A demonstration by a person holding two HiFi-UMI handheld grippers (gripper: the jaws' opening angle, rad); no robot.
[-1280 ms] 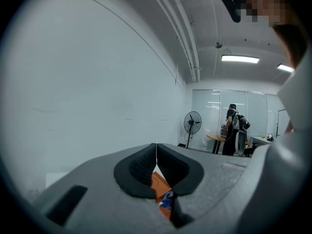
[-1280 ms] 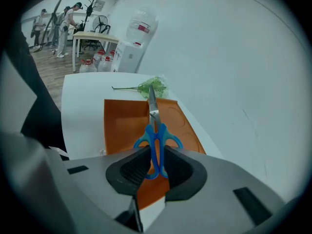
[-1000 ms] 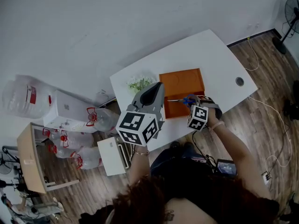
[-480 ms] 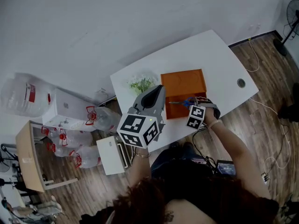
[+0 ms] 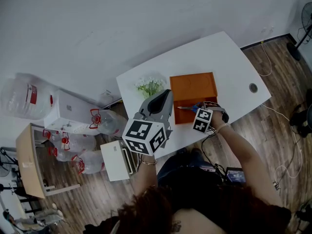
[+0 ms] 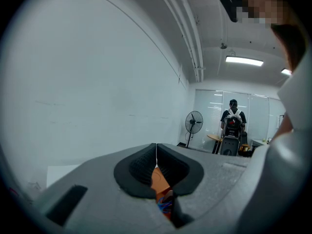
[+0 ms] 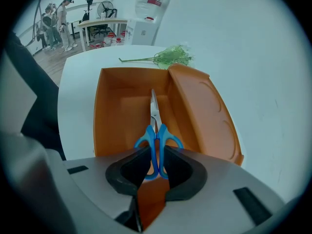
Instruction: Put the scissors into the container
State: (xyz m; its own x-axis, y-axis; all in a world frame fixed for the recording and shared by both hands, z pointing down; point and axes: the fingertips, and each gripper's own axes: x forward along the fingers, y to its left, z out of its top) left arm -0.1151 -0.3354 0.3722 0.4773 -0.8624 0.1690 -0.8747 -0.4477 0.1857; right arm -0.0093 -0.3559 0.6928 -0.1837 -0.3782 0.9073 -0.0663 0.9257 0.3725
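Blue-handled scissors [image 7: 156, 143] are clamped by their handles in my right gripper [image 7: 155, 168], with the blades pointing out over the open orange container [image 7: 119, 113]. In the head view the scissors [image 5: 191, 107] hang over the near edge of the container [image 5: 192, 89], with the right gripper [image 5: 199, 112] just behind them. The container's lid [image 7: 204, 113] lies open to the right. My left gripper [image 5: 163, 97] is raised above the table's left part, jaws together and empty; in its own view the left gripper [image 6: 156, 152] shows closed pads.
A sprig of green plant [image 5: 148, 87] lies on the white table [image 5: 219, 57] left of the container. A round cable hole [image 5: 253, 87] is at the table's right end. Water jugs [image 5: 22, 99] and a low cabinet stand on the floor at left.
The right gripper and scissors have shifted slightly lower in the view, staying over the container's near edge. The left gripper holds its place.
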